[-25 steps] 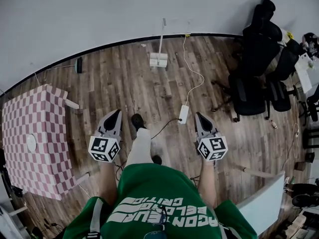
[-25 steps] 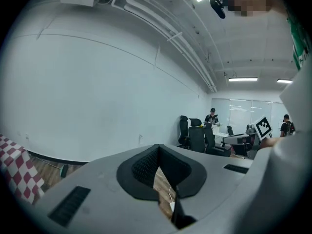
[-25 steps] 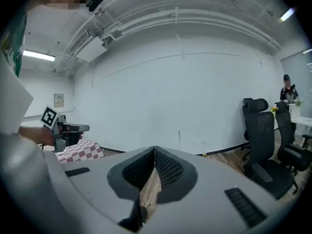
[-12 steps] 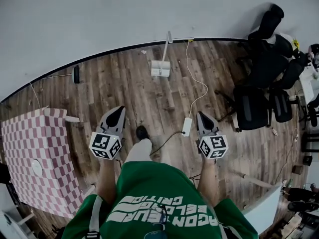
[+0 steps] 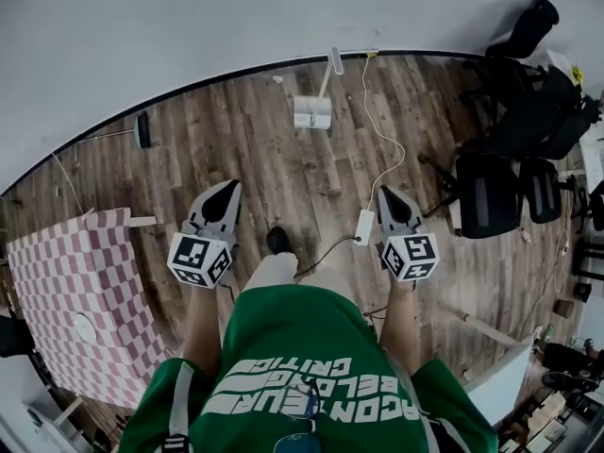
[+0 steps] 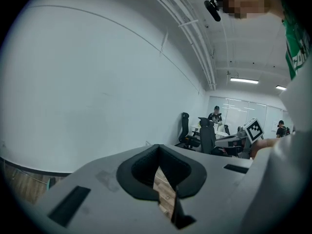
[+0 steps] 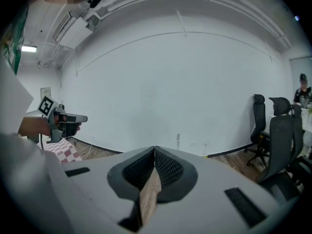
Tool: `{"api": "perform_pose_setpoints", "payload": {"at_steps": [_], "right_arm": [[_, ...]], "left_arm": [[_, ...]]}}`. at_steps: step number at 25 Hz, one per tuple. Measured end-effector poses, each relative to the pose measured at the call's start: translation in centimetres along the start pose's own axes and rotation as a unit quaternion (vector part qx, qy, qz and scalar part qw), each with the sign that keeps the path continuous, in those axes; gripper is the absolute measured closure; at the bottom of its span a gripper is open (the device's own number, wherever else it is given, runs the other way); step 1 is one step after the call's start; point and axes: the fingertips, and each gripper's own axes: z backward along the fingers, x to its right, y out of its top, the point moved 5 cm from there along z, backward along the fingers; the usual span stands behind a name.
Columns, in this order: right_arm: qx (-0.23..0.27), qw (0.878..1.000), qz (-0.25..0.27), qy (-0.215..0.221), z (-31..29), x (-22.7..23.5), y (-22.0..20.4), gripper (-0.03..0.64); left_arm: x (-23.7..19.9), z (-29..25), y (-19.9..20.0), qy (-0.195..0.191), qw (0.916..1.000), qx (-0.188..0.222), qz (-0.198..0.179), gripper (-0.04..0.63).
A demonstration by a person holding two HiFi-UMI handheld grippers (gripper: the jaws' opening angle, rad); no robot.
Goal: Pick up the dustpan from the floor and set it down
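Wooden floor [image 5: 236, 149], with a checkered table [image 5: 75, 291] well left of the dustpan. Dustpan [image 5: 312, 111]: white, on the floor against the wall, untouched. Left gripper [image 5: 226, 192] and right gripper [image 5: 389, 198]: jaws closed on nothing, well short of the dustpan; pickup and set-down judged outstanding.

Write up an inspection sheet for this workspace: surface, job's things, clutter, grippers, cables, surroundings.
Surface: wooden plank floor.
Job's things: white dustpan on the floor by the wall, its handle slanting up toward the wall; untouched.
Clutter: small black object on the floor near the wall, at left.
Grippers: left gripper and right gripper both shut and empty, held over the floor, well short of the dustpan.
Cables: white cable runs from the wall to a white box; black cable leads from the box toward the person's shoe.
Surroundings: white wall; pink checked table at left; black office chairs at right.
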Motion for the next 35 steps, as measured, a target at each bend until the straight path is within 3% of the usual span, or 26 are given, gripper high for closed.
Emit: {"api": "perform_pose_setpoints", "payload": {"at_steps": [4, 10, 15, 18, 22, 28, 35], "right_arm": [[-0.01, 1.0, -0.001, -0.005, -0.8, 0.7, 0.5, 0.609], [-0.007, 1.0, -0.012, -0.012, -2.8, 5.9, 2.0, 0.609], [-0.002, 1.0, -0.009, 0.0, -8.6, 11.7, 4.1, 0.609], [0.012, 1.0, -0.006, 0.01, -12.2, 15.4, 6.8, 0.608], [0.021, 0.999, -0.012, 0.026, -16.3, 19.4, 9.2, 0.607], [0.015, 0.998, -0.002, 0.066, -20.5, 21.7, 10.2, 0.609], [-0.012, 0.997, 0.01, 0.072, -22.7, 22.8, 9.5, 0.607]], "left_arm": [[-0.8, -2.4, 0.0, -0.009, 0.9999, -0.013, -0.003, 0.598], [-0.1, -8.3, 1.6, -0.022, 0.9994, -0.022, -0.016, 0.598], [-2.5, -13.2, 3.8, 0.011, 0.9996, -0.021, -0.014, 0.598], [-2.9, -16.9, 5.5, 0.003, 0.9996, -0.028, -0.003, 0.598], [-2.0, -22.1, 8.0, -0.012, 0.9986, -0.038, -0.036, 0.598], [-2.1, -27.3, 8.5, 0.002, 0.9985, -0.05, -0.021, 0.598], [-2.6, -30.7, 9.6, 0.012, 0.9989, -0.036, -0.027, 0.598]]}}
